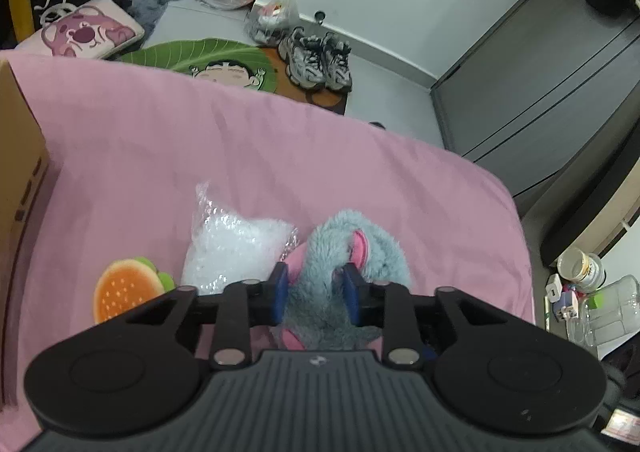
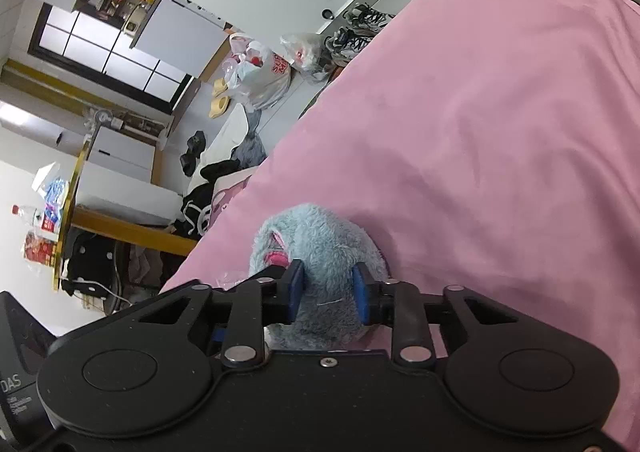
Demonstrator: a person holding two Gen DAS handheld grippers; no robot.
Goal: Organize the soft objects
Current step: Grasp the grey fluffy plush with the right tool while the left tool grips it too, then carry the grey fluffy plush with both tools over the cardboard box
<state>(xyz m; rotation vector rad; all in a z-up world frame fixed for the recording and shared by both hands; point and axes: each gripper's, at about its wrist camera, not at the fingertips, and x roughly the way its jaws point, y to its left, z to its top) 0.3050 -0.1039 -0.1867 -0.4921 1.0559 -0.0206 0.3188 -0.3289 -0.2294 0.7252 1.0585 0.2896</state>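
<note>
Both grippers are clamped on the same blue-grey plush toy [image 1: 340,252]. From the left wrist view, the left gripper [image 1: 316,294] has its blue pads [image 1: 280,292] pressed into the fur on either side of the toy's body, with a pink ear showing just above the right-hand pad. From the right wrist view, the right gripper [image 2: 328,294] squeezes a rounded, fluffy part of the toy between its pads [image 2: 297,290] (which end of the toy this is I cannot tell). The toy sits over the pink sheet [image 1: 200,140], close to its near edge.

Just left of the toy lies a clear bubble-wrap packet [image 1: 230,244], its corner touching the toy's pink part. Further left, apart from the packet, a burger-shaped cushion [image 1: 126,286] rests on the sheet. A cardboard box [image 1: 18,156] stands at the far left edge. Beyond the sheet, a pair of sneakers [image 1: 316,60] sits on the floor.
</note>
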